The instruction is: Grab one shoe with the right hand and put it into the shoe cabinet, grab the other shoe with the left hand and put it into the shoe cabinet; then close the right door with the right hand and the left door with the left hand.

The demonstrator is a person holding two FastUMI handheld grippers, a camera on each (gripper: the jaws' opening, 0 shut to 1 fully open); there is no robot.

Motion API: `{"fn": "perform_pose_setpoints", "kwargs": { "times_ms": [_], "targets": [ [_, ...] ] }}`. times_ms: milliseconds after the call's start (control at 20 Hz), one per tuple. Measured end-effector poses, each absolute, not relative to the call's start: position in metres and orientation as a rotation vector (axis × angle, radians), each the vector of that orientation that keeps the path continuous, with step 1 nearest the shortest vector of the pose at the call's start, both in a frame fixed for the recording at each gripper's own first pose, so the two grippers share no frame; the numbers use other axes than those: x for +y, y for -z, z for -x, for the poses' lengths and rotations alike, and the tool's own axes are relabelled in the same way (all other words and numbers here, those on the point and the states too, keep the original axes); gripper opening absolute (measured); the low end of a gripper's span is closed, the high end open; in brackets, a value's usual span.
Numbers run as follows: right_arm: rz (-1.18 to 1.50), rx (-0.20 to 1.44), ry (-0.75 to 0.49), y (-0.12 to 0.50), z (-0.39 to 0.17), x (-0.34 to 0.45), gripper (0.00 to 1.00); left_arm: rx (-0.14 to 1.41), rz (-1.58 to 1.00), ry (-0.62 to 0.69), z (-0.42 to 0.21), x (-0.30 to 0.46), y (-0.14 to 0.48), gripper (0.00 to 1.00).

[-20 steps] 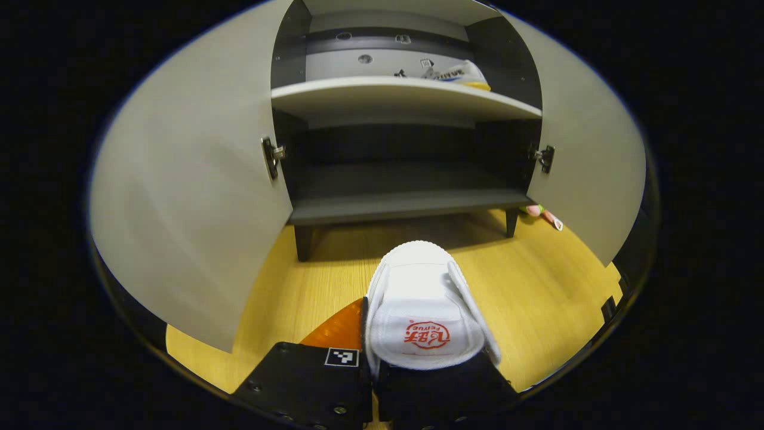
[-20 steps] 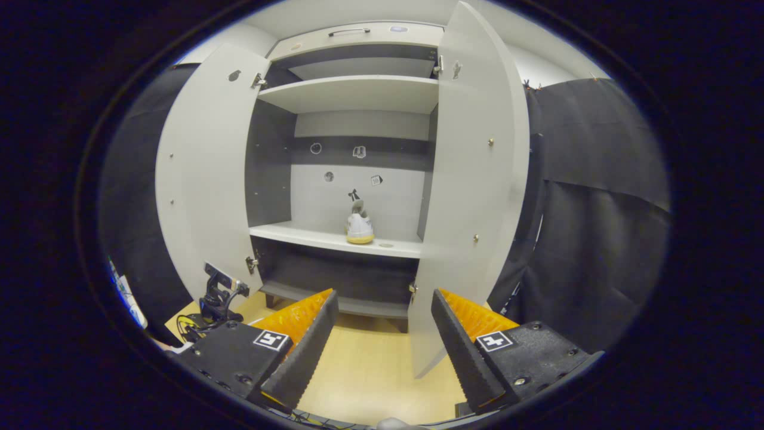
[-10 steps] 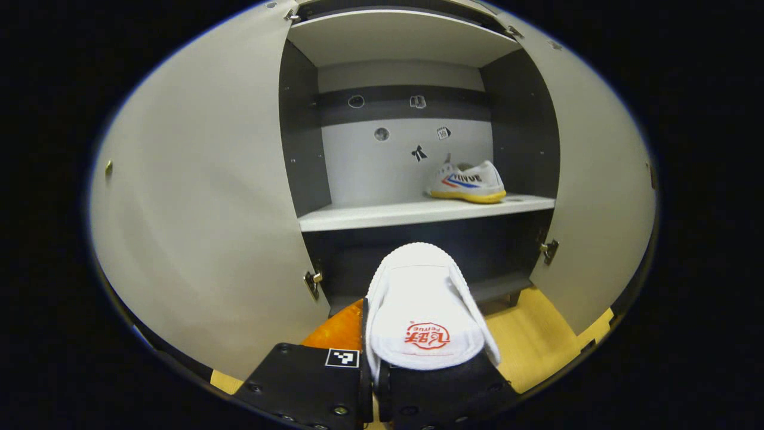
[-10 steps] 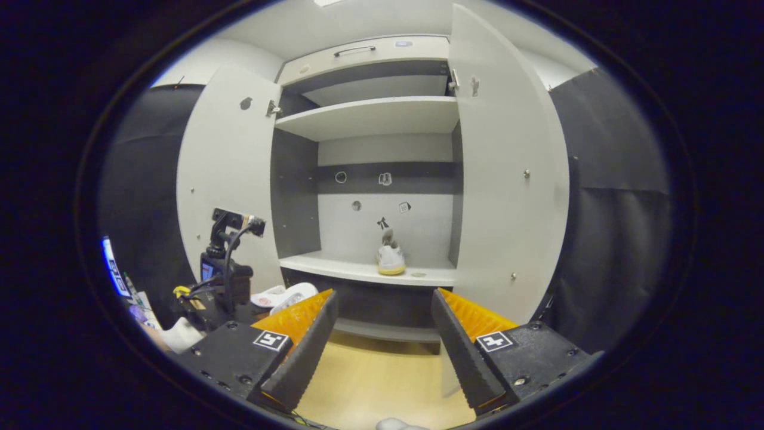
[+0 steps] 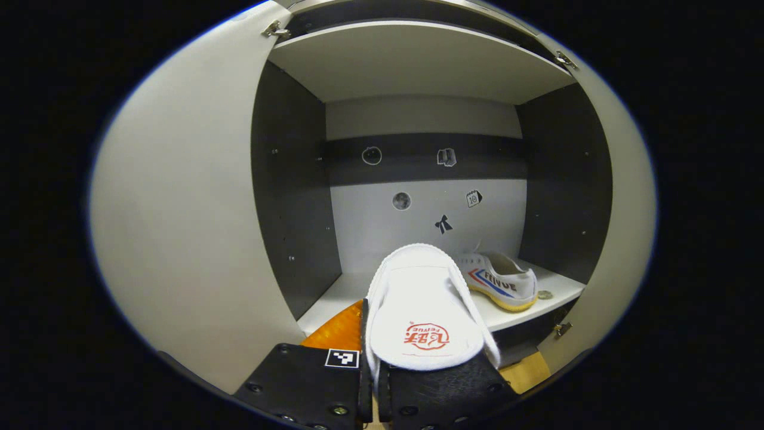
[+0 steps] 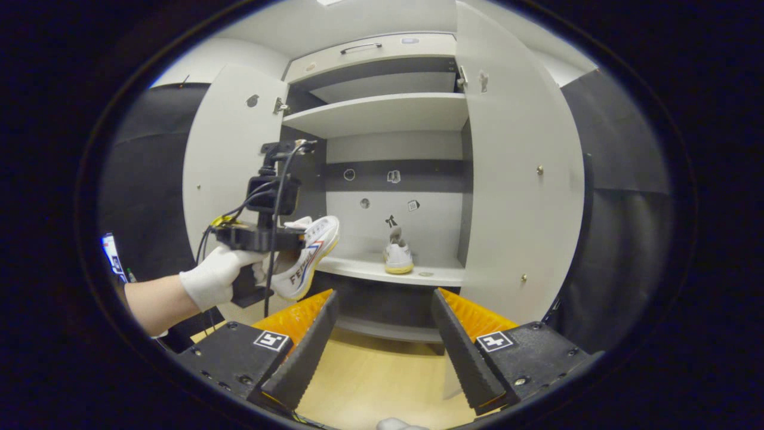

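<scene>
Left gripper view: fingers (image 5: pixel 373 358) clamped on soft white canvas shoe (image 5: pixel 421 310); right fingers (image 6: pixel 382 346) apart

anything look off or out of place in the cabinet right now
Nothing is damaged or spilled. One small oddity: a small round coin-like thing lies loose on the middle shelf, just beside the placed shoe. That shoe sits upright. The second shoe is clamped in the left gripper, in front of the shelf.
</scene>
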State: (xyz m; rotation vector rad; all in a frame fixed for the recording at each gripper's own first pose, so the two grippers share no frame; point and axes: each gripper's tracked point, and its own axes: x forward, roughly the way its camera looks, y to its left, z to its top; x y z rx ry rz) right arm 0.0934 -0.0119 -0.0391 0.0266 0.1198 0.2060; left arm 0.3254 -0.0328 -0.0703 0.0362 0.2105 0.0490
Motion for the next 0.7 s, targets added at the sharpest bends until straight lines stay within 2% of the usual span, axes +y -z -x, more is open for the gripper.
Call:
{"fn": "perform_pose_setpoints", "kwargs": {
  "times_ms": [350,700],
  "targets": [
    [0.003,0.114,-0.234,0.037,-0.100,-0.012,0.99,0.214,-0.038,-0.069,-0.414,-0.037,0.074,0.14],
    [0.021,0.149,-0.241,0.044,-0.108,-0.016,0.99,0.335,-0.038,-0.077,-0.451,-0.040,0.111,0.14]
  ]
}}
